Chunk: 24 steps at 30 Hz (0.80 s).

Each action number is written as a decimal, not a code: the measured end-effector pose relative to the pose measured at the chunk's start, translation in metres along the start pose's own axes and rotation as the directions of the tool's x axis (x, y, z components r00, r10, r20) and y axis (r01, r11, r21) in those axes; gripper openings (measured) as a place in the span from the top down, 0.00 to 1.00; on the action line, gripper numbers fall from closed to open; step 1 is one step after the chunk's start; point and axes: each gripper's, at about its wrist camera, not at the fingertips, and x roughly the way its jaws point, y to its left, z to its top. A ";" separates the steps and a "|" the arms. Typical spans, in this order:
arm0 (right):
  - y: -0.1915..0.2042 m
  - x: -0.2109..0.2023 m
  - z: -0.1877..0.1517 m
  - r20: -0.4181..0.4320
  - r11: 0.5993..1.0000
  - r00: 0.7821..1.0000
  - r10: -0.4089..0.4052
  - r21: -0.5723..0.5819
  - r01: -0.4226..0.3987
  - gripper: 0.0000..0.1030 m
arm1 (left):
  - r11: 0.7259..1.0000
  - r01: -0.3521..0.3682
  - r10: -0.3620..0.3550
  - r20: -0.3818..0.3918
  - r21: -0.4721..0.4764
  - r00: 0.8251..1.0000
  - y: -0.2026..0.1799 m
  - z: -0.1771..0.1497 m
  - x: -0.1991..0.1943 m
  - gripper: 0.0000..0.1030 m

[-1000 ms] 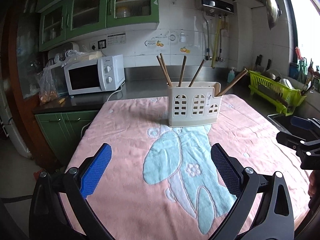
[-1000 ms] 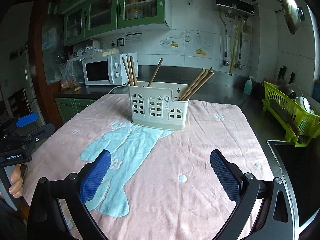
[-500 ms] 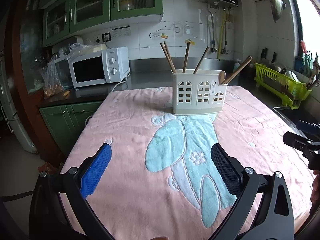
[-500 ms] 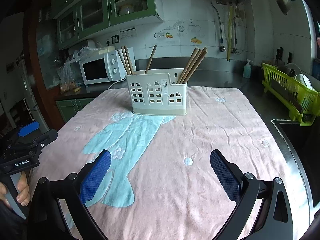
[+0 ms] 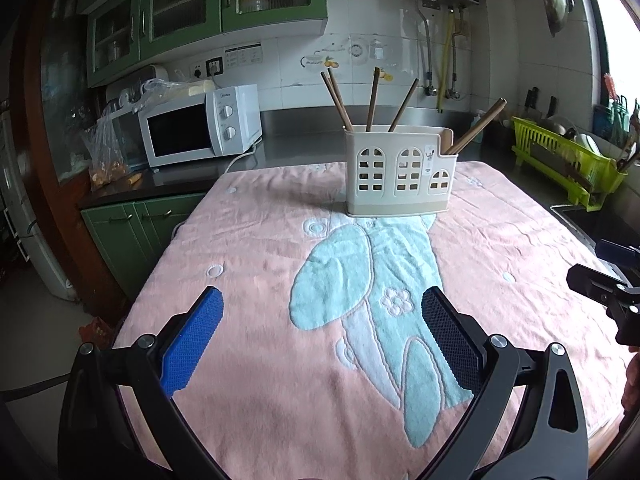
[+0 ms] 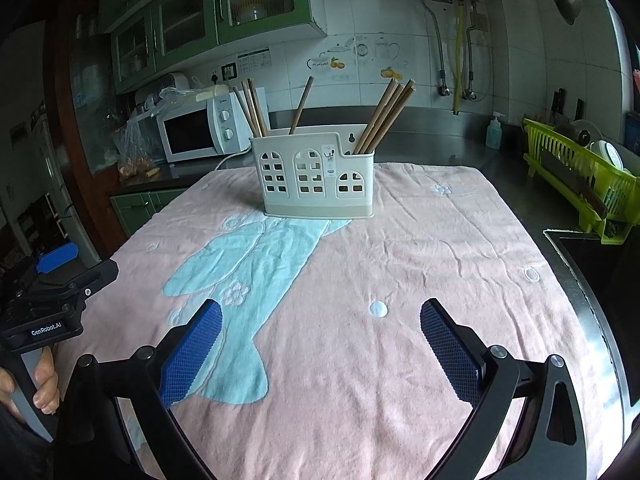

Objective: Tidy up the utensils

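A cream holder with arched cut-out windows stands upright on the pink towel, brown chopsticks leaning inside. Left gripper and right gripper both gape, empty.

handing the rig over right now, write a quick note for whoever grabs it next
Left gripper: open, empty, above the pink towel.
Right gripper: open, empty, over the same towel.
Chopsticks stand in the white utensil holder at the towel's far end: a bunch in the low right compartment, others in the taller left section.
Done: no loose utensils in view on the towel.
Left: probably nothing; check the sorting between compartments.
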 end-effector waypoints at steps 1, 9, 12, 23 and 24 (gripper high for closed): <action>0.000 0.000 0.000 0.001 1.000 1.000 0.000 -0.001 0.000 0.07 | 1.000 0.001 -0.001 -0.002 -0.001 1.000 0.000 0.000 0.000 0.05; 0.001 -0.002 -0.001 0.000 1.000 1.000 -0.019 -0.014 0.019 0.07 | 1.000 -0.002 0.002 -0.014 -0.015 1.000 0.001 -0.004 0.004 0.05; -0.001 -0.002 -0.001 -0.002 1.000 1.000 -0.023 -0.011 0.023 0.07 | 1.000 -0.007 0.006 -0.015 -0.018 1.000 0.002 -0.004 0.004 0.05; -0.002 -0.002 -0.001 0.000 0.999 1.000 -0.031 -0.019 0.031 0.07 | 1.000 -0.011 0.010 -0.018 -0.023 1.000 0.003 -0.005 0.004 0.05; -0.001 -0.002 -0.001 0.000 0.999 0.999 -0.034 -0.022 0.034 0.07 | 1.000 -0.011 0.011 -0.018 -0.023 1.000 0.003 -0.005 0.004 0.05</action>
